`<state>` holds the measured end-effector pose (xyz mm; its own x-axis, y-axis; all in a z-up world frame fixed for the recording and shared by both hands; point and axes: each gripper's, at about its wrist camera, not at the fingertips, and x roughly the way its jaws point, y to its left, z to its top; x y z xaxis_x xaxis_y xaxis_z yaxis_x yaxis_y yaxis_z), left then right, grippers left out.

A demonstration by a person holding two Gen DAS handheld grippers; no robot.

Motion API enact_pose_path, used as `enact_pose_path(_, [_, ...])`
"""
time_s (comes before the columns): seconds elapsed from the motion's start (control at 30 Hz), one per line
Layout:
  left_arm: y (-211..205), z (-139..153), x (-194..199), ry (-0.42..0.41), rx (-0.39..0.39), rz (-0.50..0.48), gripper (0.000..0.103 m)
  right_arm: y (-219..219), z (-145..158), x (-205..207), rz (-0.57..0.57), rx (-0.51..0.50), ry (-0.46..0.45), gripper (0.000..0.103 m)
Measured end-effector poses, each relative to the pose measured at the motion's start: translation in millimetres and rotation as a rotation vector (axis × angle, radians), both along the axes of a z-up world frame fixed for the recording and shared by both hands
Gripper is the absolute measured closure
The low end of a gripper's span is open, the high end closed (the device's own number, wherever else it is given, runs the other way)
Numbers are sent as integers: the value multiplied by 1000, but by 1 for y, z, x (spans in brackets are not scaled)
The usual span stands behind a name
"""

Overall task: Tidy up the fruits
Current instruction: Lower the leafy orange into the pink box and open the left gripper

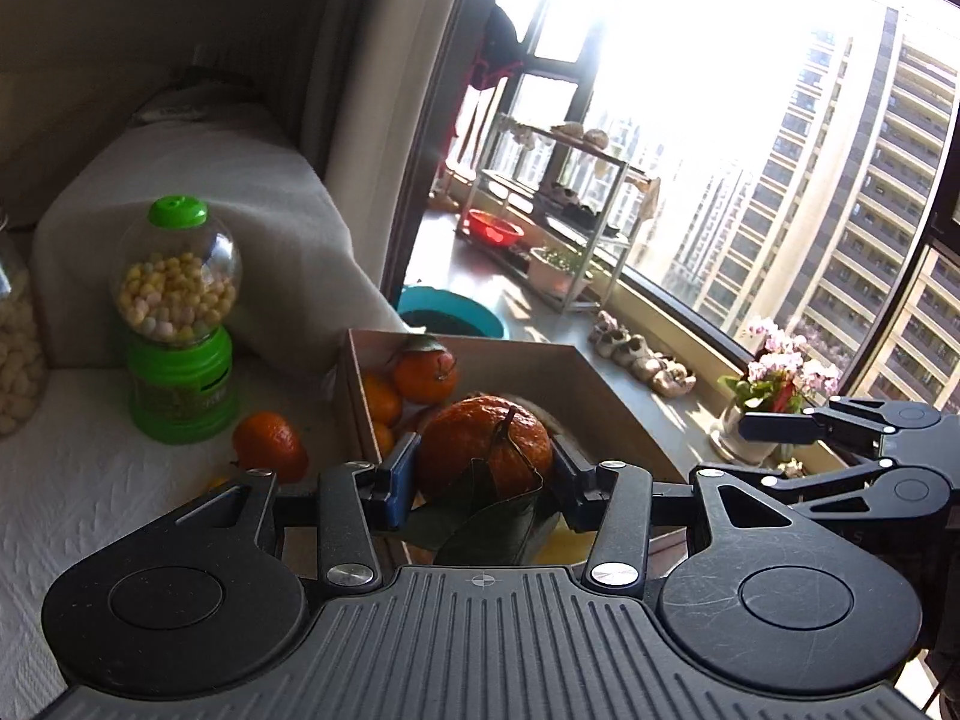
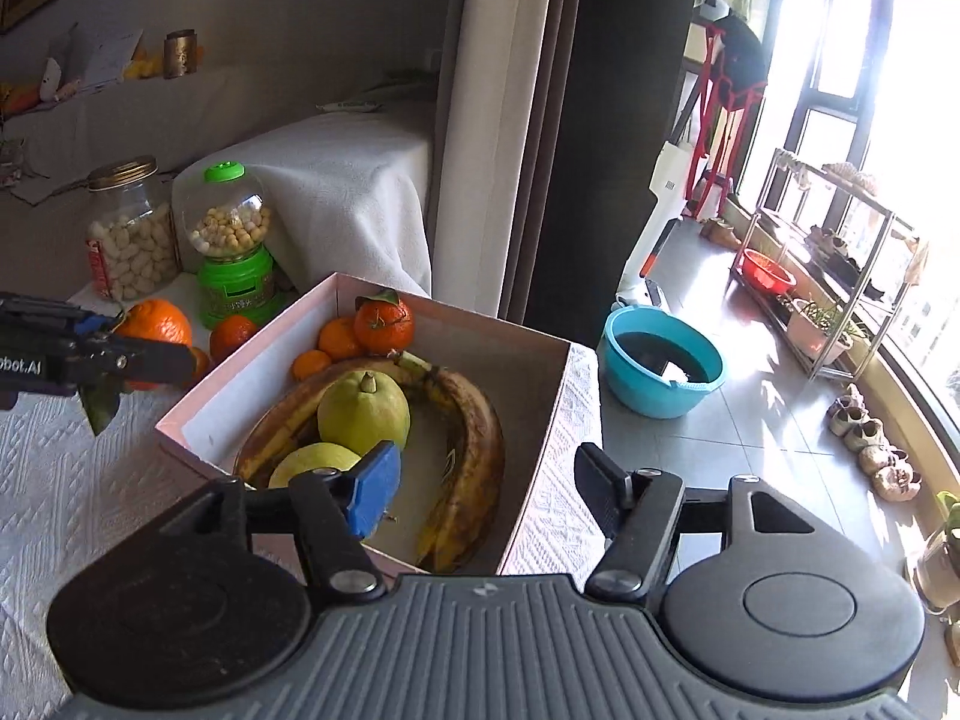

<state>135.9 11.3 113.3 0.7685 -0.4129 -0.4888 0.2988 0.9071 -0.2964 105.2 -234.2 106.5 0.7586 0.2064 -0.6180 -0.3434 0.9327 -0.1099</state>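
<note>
Sunlit window and grey floor fill the right of both views; a white cloth (image 2: 72,480) covers the table at lower left. At centre, the left gripper (image 1: 483,471) is clamped on a leafy orange (image 1: 486,444), poised near the box (image 2: 543,414), probably for dropping in. Its pads grip the sides, stem up. The right gripper (image 2: 489,492) hangs over the box's near edge, jaws apart and empty, above bananas (image 2: 474,438) and guavas (image 2: 363,414). One small orange (image 1: 270,444) waits outside.
</note>
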Motion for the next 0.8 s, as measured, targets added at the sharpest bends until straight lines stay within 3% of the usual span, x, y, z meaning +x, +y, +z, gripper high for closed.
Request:
enact_pose_path(0.13, [-33,38,33,-9,11,-114,52,-11,-7,-18,-59,11,1,32])
enact_pose_path(0.23, [-55,53,62,26,51,-125,52,-14,-20,-29,-84,51,0,32])
enact_pose_path(0.43, [-80,35,98,156,122,-126,52,-13,-33,-47,-69,228,27,32])
enact_pose_path(0.57, [-70,26,105,170,34,-162,54,1,-38,-56,-67,126,-35,32])
enact_pose_path(0.67, [-58,34,102,132,-32,-145,54,1,-41,-57,-47,136,-18,31])
enact_pose_path(0.8, [-41,43,92,76,-20,-113,54,1,-49,-53,-64,158,28,31])
